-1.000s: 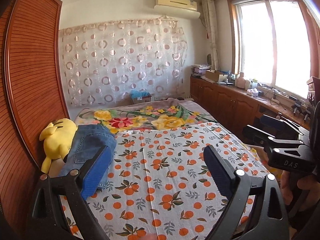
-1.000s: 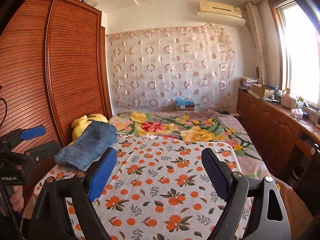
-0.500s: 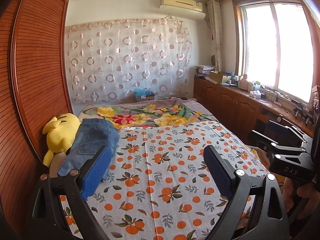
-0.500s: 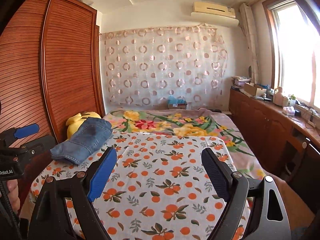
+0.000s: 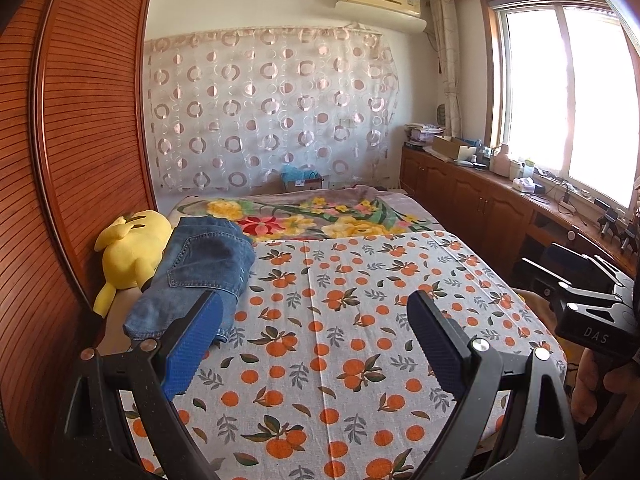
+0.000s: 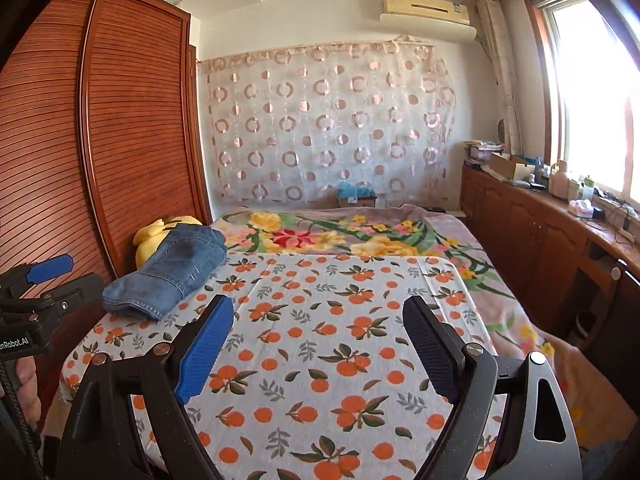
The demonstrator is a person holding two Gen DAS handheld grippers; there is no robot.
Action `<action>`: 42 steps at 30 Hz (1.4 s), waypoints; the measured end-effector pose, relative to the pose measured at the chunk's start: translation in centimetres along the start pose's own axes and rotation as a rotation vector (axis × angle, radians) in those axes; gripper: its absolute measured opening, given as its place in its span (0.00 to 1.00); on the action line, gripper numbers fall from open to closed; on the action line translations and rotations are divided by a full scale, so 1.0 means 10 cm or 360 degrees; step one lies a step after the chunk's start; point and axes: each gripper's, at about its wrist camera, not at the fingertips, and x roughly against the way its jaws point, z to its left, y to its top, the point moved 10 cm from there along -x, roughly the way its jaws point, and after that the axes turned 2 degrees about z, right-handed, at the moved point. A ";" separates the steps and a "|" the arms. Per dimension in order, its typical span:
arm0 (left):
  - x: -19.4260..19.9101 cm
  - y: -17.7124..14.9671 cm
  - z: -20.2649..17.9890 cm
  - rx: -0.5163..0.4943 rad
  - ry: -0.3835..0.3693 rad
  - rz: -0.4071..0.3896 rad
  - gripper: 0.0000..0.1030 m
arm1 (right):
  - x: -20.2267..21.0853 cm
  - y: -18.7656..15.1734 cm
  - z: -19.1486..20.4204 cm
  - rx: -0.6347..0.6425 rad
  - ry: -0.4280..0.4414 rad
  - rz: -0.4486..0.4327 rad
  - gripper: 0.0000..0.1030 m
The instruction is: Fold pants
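Observation:
Folded blue denim pants (image 5: 200, 272) (image 6: 168, 276) lie at the left side of the bed, partly resting on a yellow plush toy (image 5: 132, 252). My left gripper (image 5: 316, 304) hovers open above the orange-print sheet (image 5: 352, 320); its left pad overlaps the pants' near end in the picture, with nothing between the fingers. My right gripper (image 6: 318, 308) is also open and empty over the sheet, to the right of the pants. Each gripper shows at the edge of the other's view, held by a hand.
A slatted wooden wardrobe (image 6: 100, 140) stands close along the bed's left side. A floral blanket (image 6: 340, 236) covers the far half of the bed. Low wooden cabinets (image 5: 472, 204) with clutter run under the window on the right. A patterned curtain hangs on the back wall.
Both views have tilted slightly, so the bed sits lower and farther in frame. The pants have not moved and both grippers stay open.

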 end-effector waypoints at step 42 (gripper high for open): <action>-0.01 -0.01 0.02 0.0004 0.0001 -0.0004 0.91 | 0.02 -0.05 0.08 0.0003 0.0015 -0.0008 0.85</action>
